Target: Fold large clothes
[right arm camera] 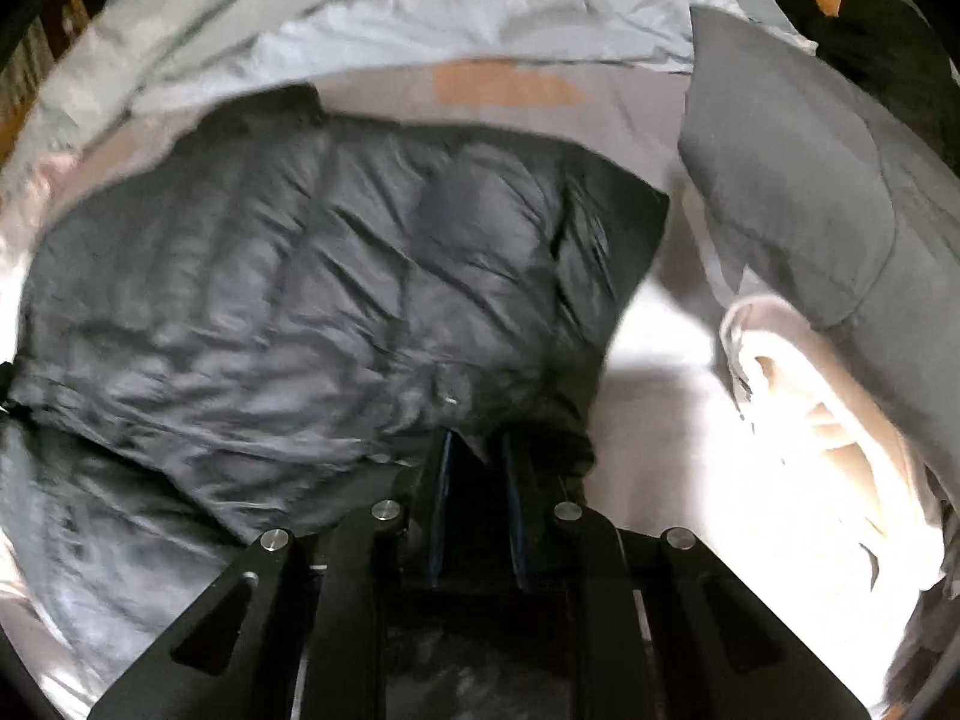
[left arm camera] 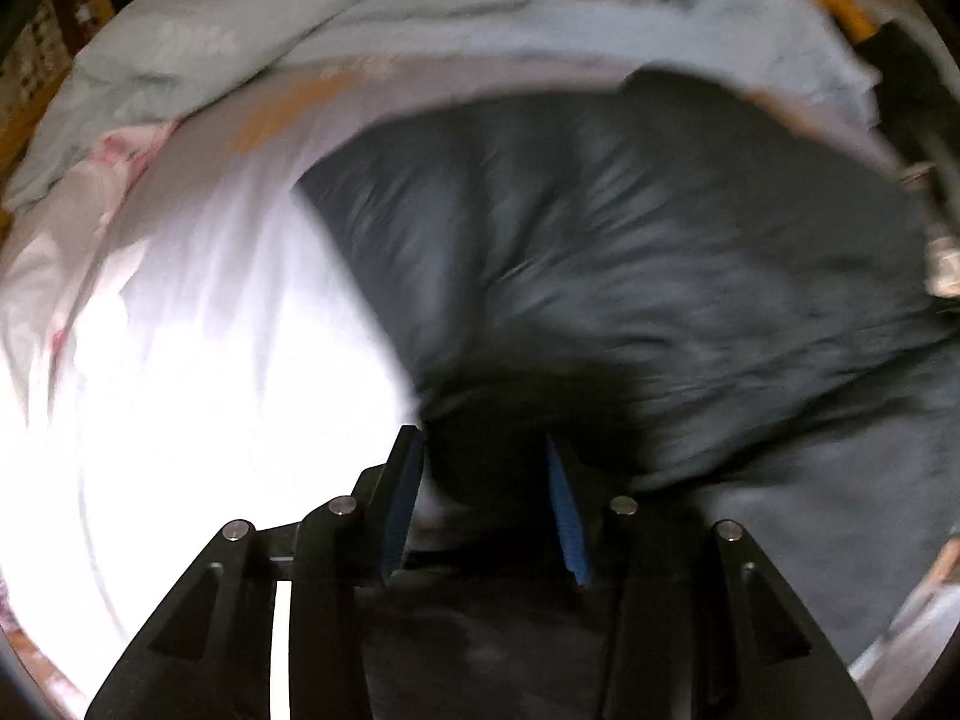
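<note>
A dark quilted puffer jacket lies spread on a white bed sheet. My left gripper is shut on a bunched edge of the jacket, with dark fabric pinched between its blue pads, and folds fan out from the grip. In the right wrist view the same jacket fills the left and middle. My right gripper is shut on the jacket's near right edge, its jaws narrow with dark cloth between them. Both grippers point steeply down at the bed.
A rumpled light blue duvet lies across the far side of the bed. A grey pillow and a folded cream blanket lie to the right of the jacket. Pink-patterned cloth sits at the left.
</note>
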A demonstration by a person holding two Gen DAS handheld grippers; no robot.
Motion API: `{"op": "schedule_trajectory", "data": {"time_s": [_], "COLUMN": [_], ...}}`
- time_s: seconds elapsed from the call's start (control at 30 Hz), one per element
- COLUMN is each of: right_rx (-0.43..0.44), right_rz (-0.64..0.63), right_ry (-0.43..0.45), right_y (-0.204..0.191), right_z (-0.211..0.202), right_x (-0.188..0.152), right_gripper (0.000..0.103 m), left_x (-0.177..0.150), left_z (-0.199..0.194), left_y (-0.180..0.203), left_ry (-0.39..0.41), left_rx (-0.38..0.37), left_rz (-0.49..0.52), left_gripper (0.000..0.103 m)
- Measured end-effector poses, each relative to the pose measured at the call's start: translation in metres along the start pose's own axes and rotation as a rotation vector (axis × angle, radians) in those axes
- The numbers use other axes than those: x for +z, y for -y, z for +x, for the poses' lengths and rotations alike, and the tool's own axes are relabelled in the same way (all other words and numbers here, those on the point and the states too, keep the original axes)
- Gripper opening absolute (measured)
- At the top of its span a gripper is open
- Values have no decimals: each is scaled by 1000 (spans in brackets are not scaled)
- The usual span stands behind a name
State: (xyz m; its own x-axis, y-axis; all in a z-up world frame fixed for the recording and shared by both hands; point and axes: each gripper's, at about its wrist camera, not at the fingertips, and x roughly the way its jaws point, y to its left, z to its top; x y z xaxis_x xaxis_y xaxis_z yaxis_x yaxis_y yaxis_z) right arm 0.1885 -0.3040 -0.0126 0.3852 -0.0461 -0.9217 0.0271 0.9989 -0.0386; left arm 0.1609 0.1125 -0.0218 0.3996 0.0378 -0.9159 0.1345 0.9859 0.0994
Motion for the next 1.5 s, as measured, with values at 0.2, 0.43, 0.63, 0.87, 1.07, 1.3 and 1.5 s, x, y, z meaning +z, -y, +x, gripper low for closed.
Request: {"op": "schedule_trajectory", "data": {"time_s": [0.2,0.43,0.63,0.87,1.07,1.3,1.5], "right_rx": [-20,-26,72,143,22,-36,-74], "right_rz": [42,81,82,62,-72,-261,-404], "right_ry": [43,179,350,466,574,535,473], "right_y": [20,28,30,2,-46,-87,-109], "right_z": [-5,-50,-118,-154,-157,-137,-113], "right_x": [-2,-21,-52,-115,-158,-193,-216], "right_gripper": [17,17,23,40,84,90,90], "left_x": [-2,-5,-23,-62,-102,-154,-185], "left_z": [-5,-74,-135,-179,-180,-143,-117], "left_y": [-23,-14,8,47,84,127,148], "left_ry": [44,308,553,792,830,666,586], "left_rx": [96,73,8,72,92,-6,16], "left_rz": [-88,-64,-13,52,185,307,417], "left_gripper": [49,47,47,87,103,103,103]}}
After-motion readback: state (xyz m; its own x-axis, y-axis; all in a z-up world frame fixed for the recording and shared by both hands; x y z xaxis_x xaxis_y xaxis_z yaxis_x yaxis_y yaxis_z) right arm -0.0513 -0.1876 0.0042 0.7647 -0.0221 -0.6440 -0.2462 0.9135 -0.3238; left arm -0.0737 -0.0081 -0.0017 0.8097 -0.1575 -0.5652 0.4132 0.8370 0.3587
